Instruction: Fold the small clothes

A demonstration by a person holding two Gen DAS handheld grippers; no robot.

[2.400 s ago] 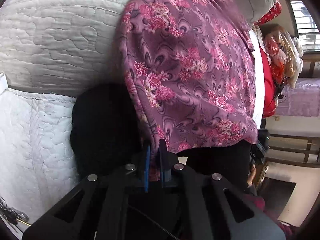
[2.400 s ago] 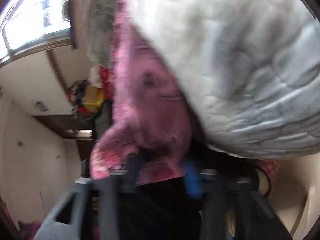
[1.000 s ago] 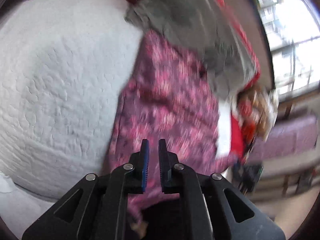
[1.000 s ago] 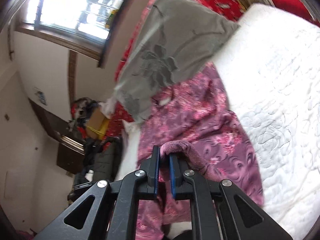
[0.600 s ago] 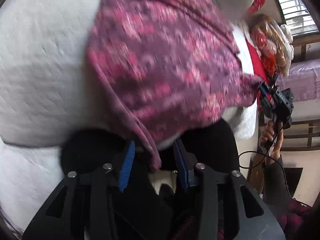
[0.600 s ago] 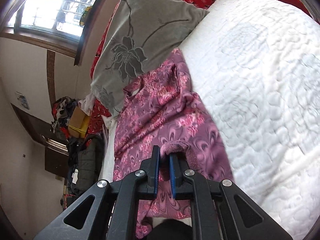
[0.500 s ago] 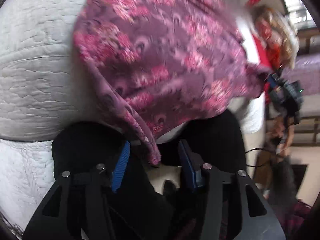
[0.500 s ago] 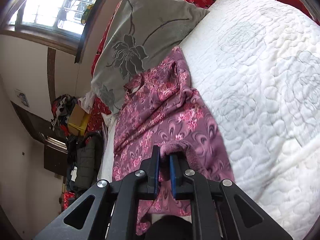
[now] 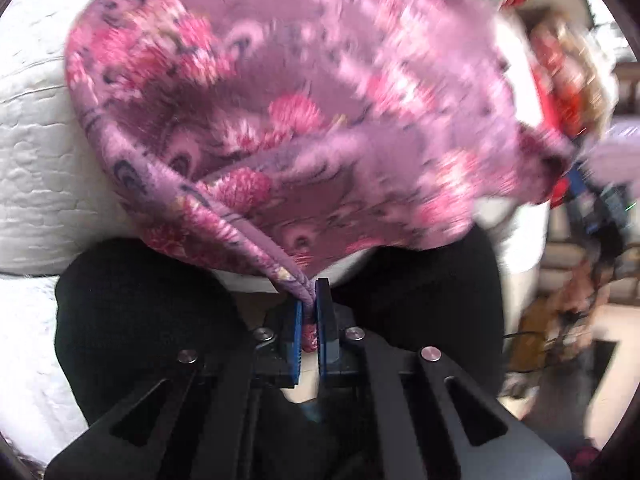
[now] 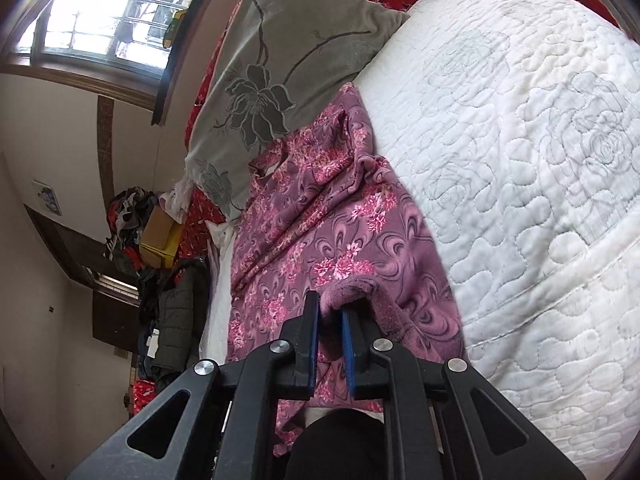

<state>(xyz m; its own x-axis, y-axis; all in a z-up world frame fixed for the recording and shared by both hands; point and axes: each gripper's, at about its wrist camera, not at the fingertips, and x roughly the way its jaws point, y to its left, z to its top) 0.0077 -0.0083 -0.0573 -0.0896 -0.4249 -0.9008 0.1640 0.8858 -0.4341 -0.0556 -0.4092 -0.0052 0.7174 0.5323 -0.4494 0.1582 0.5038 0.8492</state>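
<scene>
Purple floral garment [image 10: 332, 240] lies along the white quilted bed [image 10: 540, 160], its far end against the grey flowered pillow [image 10: 288, 60], its near end hanging over the mattress edge toward the person's dark-clad legs [image 9: 132, 312].

Left gripper [image 9: 309, 312] has just been closing; its jaws now stand narrow, pinching a rolled hem corner of the cloth between the blue pads. Right gripper [image 10: 329, 320] is likewise nearly closed, with a fold of the plush reverse side bunched between its pads at the opposite near corner.

Both near corners look held, so the likely step is drawing the near edge up and over for a first fold.

Risks, as I judge them:
- Left grip is on a thin twisted cord of hem, right at the fingertips. A brisk pull could let it slide out.
- Fabric looks soft and heavy; the slack middle may sag and fold crooked.
- The far end sits by the pillow; dragging could snag or bunch it there.
- The overhanging part may slip floorward if either pinch loosens.
</scene>
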